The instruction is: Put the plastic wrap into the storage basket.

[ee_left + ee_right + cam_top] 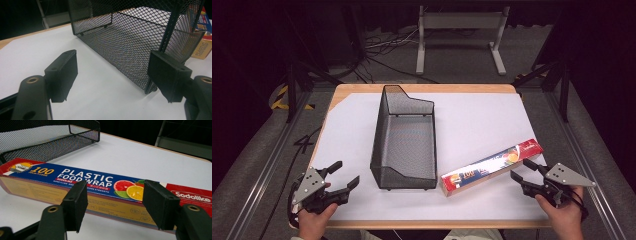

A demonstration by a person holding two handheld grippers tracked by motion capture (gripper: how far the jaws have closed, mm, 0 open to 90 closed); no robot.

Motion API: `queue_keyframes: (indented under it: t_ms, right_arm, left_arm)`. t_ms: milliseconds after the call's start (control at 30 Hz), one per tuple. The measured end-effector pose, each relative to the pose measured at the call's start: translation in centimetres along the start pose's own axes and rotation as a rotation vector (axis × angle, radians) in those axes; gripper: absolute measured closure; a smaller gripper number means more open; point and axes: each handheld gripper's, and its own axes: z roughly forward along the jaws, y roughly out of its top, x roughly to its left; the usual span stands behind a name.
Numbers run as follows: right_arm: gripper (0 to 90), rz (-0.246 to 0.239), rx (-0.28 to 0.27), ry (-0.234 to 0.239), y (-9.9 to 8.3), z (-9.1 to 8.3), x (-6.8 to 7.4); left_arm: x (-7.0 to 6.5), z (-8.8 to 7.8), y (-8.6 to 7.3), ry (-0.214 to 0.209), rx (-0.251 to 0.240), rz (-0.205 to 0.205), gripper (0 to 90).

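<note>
A long plastic food wrap box (pixel 492 167), blue and red with citrus pictures, lies flat on the white table cover at the right, slanting up to the right. My right gripper (pixel 523 170) is at its right end, open, and its jaws stand just short of the box's yellow long side (pixel 82 178) without touching it. A black wire mesh basket (pixel 379 140) stands empty in the middle of the table. My left gripper (pixel 346 173) hovers open near the front left, pointing at the basket's near corner (pixel 155 85), with nothing between its pads.
The white sheet (pixel 482 120) covers a wooden table top with its edge near my hands. A grey metal stand (pixel 459 22) and cables lie on the floor beyond the table. The basket's mesh wall (pixel 50 145) stands behind the box.
</note>
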Motion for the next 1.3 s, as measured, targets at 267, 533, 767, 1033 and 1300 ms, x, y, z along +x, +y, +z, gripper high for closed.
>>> queue_keyframes:
  t_ms: [267, 533, 767, 1033, 1300]
  right_arm:
    - [50.6, -0.012, 0.061, 0.112, 1.0, 0.8, 1.1]
    - [70.4, -0.081, 0.11, 0.313, 3.3, 2.5, 4.3]
    - [77.8, -0.133, 0.148, 0.413, 4.5, 4.0, 6.7]
    - [89.9, -0.159, 0.227, 0.534, 5.1, 6.0, 8.5]
    - [90.0, -0.176, 0.285, 0.58, 5.0, 7.4, 9.5]
  left_arm:
    - [-0.1, 0.3, 0.0, 0.024, 0.02, 0.006, 25.6]
    - [-0.2, 0.3, -0.1, 0.012, 0.022, 0.014, 25.6]
    - [-0.1, 0.3, -0.1, 0.018, 0.025, 0.013, 25.6]
    - [0.0, 0.2, -0.2, 0.02, 0.028, 0.014, 25.6]
    - [0.0, 0.2, -0.2, 0.02, 0.025, 0.01, 25.5]
